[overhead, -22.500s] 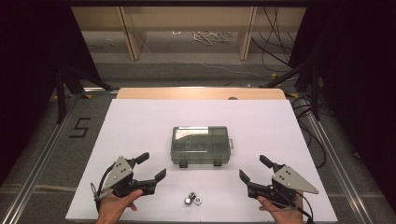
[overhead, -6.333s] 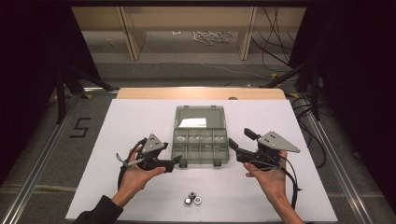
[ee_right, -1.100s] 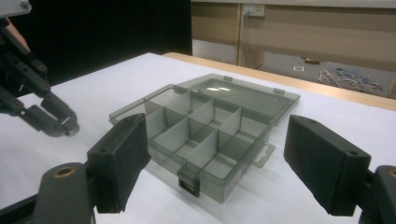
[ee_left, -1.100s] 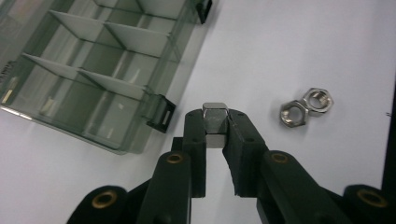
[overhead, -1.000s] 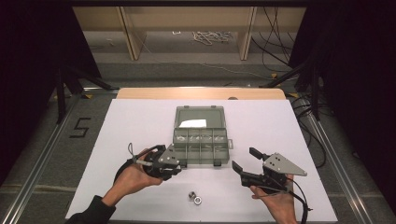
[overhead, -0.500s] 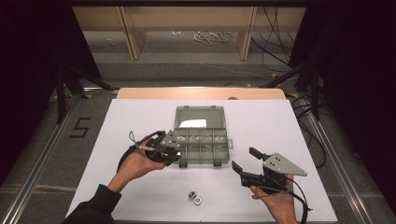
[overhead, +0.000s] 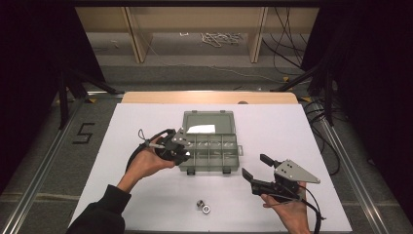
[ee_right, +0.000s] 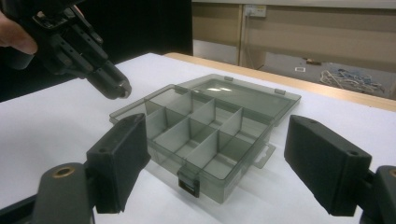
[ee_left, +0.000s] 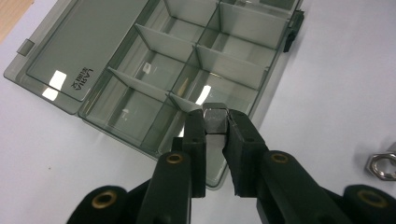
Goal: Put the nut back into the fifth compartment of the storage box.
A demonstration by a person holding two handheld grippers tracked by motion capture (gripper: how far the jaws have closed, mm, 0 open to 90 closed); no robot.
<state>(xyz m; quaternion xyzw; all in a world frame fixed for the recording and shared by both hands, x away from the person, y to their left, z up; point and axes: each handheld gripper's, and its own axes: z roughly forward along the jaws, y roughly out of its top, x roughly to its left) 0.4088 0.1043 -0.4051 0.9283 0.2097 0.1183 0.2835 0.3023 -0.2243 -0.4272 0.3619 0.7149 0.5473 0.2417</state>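
The left gripper (ee_left: 215,122) is pinching a small metal nut (ee_left: 215,118) between its two black jaws, and in the left gripper view that nut is hanging in the middle of the frame, right over the near edge of the open box (ee_left: 154,70). The box is a smoky see-through plastic one with its lid lying flat toward the upper left of that frame, and its dividers are splitting it into small compartments. The nut is sitting above the corner compartment nearest the gripper, though I cannot tell whether it is touching the box wall.

In the high view the left gripper (overhead: 182,152) is sitting left of centre, at the left end of the box (overhead: 210,141), with the person's left hand (overhead: 146,163) wrapping around it from below. The right gripper (overhead: 257,169) is resting lower right in that frame, well apart from the box, its jaws standing wide apart and holding nothing. The right hand (overhead: 287,209) is coming up from the bottom edge.

Two more nuts (overhead: 203,206) are lying together on the white table (overhead: 146,122) near the bottom centre of the high view, well apart from both grippers. One of them (ee_left: 383,165) is peeking in at the right edge of the left gripper view
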